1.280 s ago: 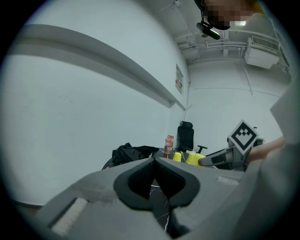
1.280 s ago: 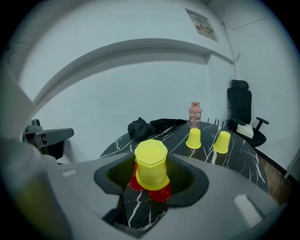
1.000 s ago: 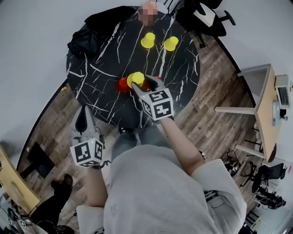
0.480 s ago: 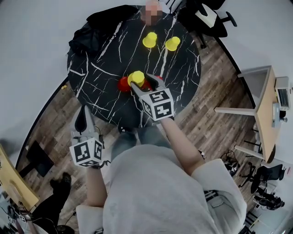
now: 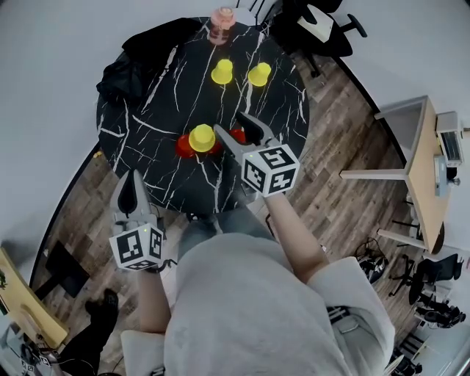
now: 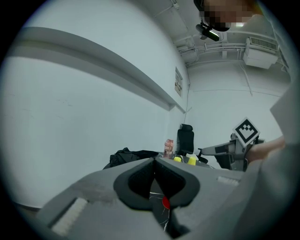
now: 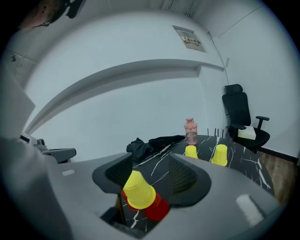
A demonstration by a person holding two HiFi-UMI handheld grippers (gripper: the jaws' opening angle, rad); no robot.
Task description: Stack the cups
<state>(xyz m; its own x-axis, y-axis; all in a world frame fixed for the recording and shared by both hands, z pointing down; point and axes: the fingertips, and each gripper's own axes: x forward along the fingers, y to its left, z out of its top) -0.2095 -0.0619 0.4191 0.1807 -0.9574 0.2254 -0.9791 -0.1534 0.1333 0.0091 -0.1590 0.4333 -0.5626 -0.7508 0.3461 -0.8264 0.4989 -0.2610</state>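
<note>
- The right gripper [image 5: 228, 125] hung above the near half of the table [image 5: 147, 125]. Its jaws stood wide apart, having just eased in a little, and they pressed on nothing.
- Its own view framed an upturned yellow cup [image 7: 138, 189] in the gap between the jaws. The cup rested atop the red cups [image 7: 157, 209] on the tabletop beyond.
- The head view placed things differently. That yellow cup [image 5: 201, 138] lay just beside the left jaw's tip, outside the gap, and only one of the red cups [image 5: 236, 135] showed between the jaws.
- The left gripper [image 5: 134, 175] had its jaws pressed together and held nothing.
- The head view set it off the table's near-left edge, over the wooden floor [image 5: 330, 169].
- Its own view gave just a sliver of red through the slit under the closed jaws.
- Two more yellow cups [image 5: 222, 71] stood upside down near the far edge, side by side and apart. Both gripper views showed them small in the distance.
- A pink bottle [image 5: 222, 22] stood at the far edge, and a black garment [image 5: 143, 51] lay draped over the far-left edge.
- An office chair [image 7: 239, 112] stood beyond the far-right edge.
- Only the left gripper view caught the right gripper from the side.
</note>
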